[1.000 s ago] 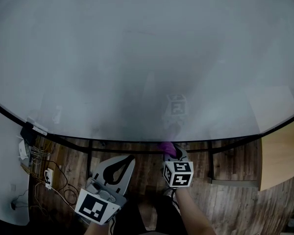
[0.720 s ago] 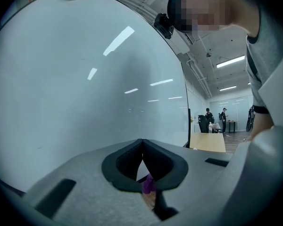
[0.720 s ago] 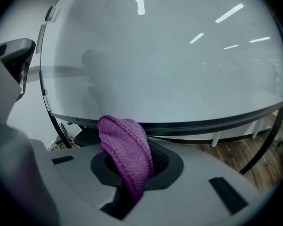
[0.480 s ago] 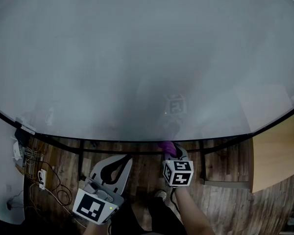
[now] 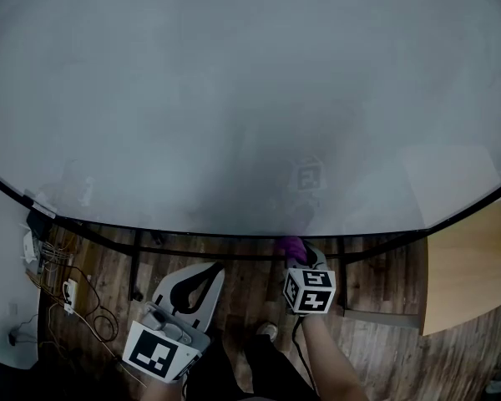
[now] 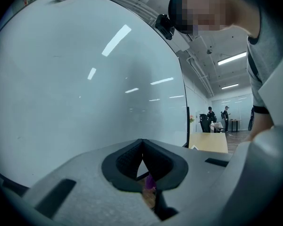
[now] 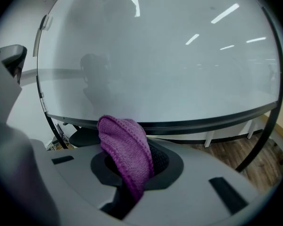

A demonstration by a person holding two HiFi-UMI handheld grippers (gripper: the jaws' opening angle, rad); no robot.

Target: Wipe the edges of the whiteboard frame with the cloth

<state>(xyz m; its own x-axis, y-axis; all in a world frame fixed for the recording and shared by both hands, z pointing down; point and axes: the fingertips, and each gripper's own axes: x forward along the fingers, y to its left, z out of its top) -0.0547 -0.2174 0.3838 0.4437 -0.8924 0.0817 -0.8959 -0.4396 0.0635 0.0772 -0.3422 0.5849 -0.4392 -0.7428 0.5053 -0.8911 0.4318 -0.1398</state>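
- The purple cloth sits clamped in my right gripper's jaws, right at the whiteboard frame's bottom edge.
- My left gripper, jaws closed on nothing, hangs lower beside it, above the wooden floor.

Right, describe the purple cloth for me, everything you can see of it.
The cloth is purple, with a ribbed knitted look, soft and thick. It is folded into a rounded hump that sticks up past the right gripper, whose jaws are shut on its lower part; a narrower end hangs down between them. In the head view its tip sits at the dark bottom edge of the whiteboard frame; whether it presses on it cannot be told.
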